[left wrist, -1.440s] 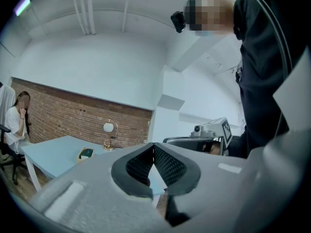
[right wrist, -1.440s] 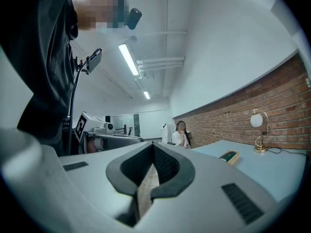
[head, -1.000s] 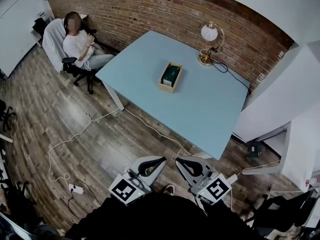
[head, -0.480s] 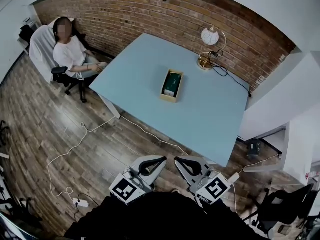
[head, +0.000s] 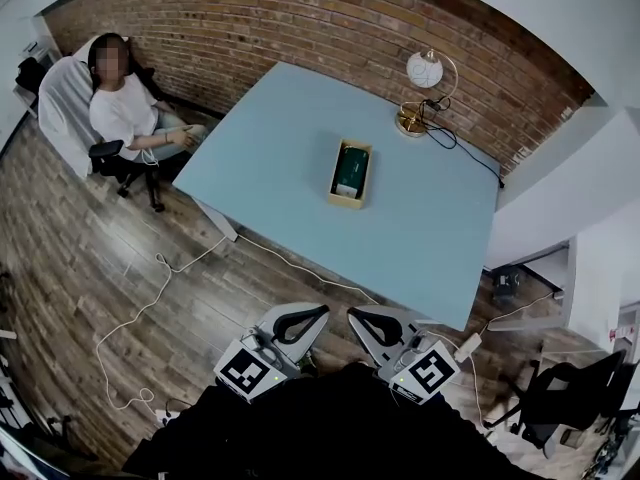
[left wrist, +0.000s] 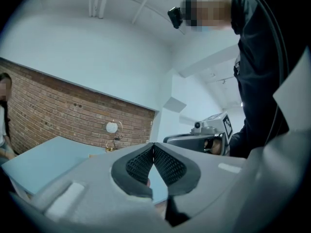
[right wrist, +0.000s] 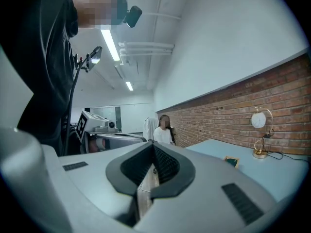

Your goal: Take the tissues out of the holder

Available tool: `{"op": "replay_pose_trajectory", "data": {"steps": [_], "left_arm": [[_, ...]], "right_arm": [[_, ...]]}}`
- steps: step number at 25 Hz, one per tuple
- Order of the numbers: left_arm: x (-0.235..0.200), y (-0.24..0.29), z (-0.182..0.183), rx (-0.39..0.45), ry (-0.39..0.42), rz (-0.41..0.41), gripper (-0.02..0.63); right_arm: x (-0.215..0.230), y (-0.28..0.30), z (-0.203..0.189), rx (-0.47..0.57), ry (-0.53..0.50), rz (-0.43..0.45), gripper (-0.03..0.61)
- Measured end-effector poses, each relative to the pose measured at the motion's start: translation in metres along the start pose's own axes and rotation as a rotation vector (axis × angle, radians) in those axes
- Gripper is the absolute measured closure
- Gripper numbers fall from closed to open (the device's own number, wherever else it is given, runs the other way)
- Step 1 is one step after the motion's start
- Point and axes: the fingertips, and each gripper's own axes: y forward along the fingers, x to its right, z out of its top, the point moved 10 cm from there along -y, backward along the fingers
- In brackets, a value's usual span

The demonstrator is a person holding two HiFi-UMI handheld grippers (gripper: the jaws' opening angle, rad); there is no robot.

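A wooden tissue holder [head: 351, 172] with a dark green tissue pack inside rests near the middle of the light blue table [head: 300, 138]. The same holder [right wrist: 232, 161] shows small and far off in the right gripper view. My left gripper [head: 320, 311] and right gripper [head: 349, 313] hang close to my body, over the floor short of the table's near edge, tips pointing toward each other. Both are shut with nothing between the jaws. The left gripper [left wrist: 153, 144] and the right gripper [right wrist: 153, 143] show their tips touching in their own views.
A gold desk lamp [head: 422, 88] with a white globe stands at the table's far right by the brick wall. A person [head: 125, 108] sits in a chair left of the table. A white cable [head: 160, 288] trails across the wooden floor.
The head view has shifted: the table and holder now sit slightly further right and the seated person further left. Both grippers stay shut near my body.
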Motion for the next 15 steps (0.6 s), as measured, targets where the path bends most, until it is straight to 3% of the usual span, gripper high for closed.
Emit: {"op": "replay_pose_trajectory", "data": {"steps": [15], "left_arm": [[-0.068, 0.035, 0.005, -0.01, 0.006, -0.03, 0.605]], "right_arm": [[0.054, 0.045, -0.001, 0.001, 0.013, -0.033, 0.572]]}}
